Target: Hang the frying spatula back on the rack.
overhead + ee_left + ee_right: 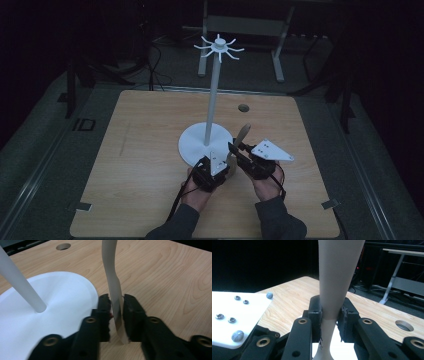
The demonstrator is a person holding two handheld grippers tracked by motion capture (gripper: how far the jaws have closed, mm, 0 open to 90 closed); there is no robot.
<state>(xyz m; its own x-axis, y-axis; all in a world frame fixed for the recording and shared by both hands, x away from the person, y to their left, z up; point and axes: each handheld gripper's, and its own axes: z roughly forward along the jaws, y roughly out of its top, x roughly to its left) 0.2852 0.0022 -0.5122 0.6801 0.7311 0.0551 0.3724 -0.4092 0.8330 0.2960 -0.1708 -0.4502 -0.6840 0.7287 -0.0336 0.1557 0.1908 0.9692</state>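
One beige spatula (pixel 240 140), lower centre, pinched by the right gripper (pixel 235 148). The left gripper (pixel 223 167) brackets its handle, jaws seemingly just touching. One white stand (pixel 212 120) behind.

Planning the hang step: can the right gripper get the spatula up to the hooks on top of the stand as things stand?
Probably yes: right gripper clamps the spatula, and nothing blocks the hooks. But the left gripper straddles the spatula too.

A pale beige, flat wooden spatula (pixel 241 140) with a narrow, curved handle stands nearly upright just beside the round white base. Its broad end points up and its handle end down toward the worktop (pixel 145 150).
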